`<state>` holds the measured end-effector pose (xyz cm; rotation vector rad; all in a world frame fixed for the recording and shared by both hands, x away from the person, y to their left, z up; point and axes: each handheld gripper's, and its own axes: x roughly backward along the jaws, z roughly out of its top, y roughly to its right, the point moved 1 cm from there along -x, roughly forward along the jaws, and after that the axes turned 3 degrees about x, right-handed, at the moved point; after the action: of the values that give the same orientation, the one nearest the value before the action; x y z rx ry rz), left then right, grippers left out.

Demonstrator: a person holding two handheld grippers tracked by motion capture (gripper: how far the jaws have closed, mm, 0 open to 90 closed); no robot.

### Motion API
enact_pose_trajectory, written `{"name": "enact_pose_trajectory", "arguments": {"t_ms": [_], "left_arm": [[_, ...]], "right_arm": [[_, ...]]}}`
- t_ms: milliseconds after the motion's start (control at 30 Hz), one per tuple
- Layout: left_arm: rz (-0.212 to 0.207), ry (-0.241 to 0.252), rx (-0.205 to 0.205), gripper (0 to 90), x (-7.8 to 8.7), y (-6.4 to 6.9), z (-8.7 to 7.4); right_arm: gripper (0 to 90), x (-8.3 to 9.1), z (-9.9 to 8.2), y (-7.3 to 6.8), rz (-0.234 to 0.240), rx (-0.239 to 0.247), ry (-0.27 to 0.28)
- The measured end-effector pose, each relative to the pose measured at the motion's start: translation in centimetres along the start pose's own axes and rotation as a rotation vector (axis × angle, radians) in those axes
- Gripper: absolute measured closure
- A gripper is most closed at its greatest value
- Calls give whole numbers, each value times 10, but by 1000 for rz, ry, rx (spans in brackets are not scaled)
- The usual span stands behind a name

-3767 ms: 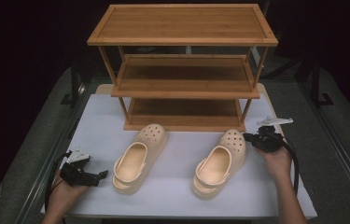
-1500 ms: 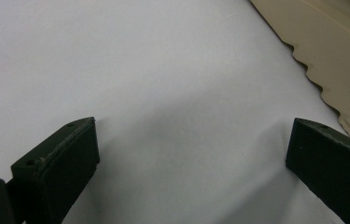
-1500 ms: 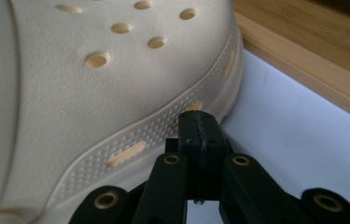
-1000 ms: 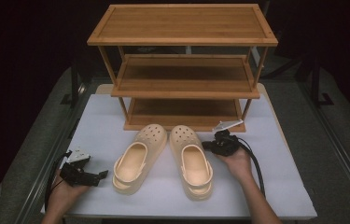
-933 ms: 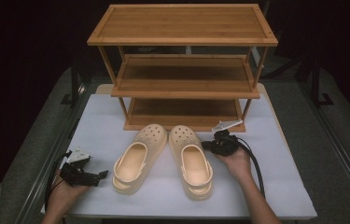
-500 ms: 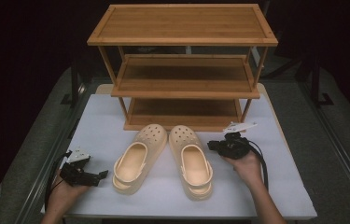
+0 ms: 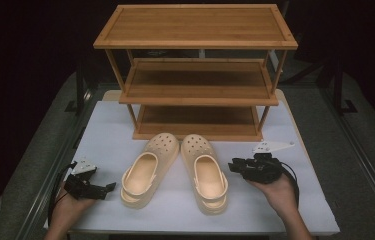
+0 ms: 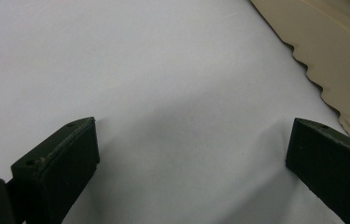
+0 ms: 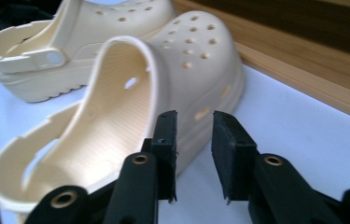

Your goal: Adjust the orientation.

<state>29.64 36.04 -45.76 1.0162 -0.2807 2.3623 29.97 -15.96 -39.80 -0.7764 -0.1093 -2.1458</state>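
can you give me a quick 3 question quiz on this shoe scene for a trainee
1. True or false: the right clog lies on the table, not on the rack.
2. Is the right gripper A) clamped on the right clog or B) clear of it, jaws apart?
3. What lies nearest the left gripper?

Key: 1 true. 2 B, its jaws have just been opening, with nothing between them. 3 the left clog.

A three-tier bamboo shoe rack (image 7: 197, 80) stands upright at the far side of the white counter (image 7: 305, 200); all three shelves are bare. Grey carpeted floor (image 7: 365, 125) borders the counter on both sides. Background beyond is dark.
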Motion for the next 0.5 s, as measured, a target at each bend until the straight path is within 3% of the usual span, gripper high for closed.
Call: {"name": "enact_pose_trajectory", "arguments": {"t_ms": [233,500], "left_arm": [[0,0,0,19,0,0,0],[0,0,0,19,0,0,0]], "right_arm": [[648,-13,8,-10,38,14,-5],[599,-37,17,-12,43,17,-31]]}}
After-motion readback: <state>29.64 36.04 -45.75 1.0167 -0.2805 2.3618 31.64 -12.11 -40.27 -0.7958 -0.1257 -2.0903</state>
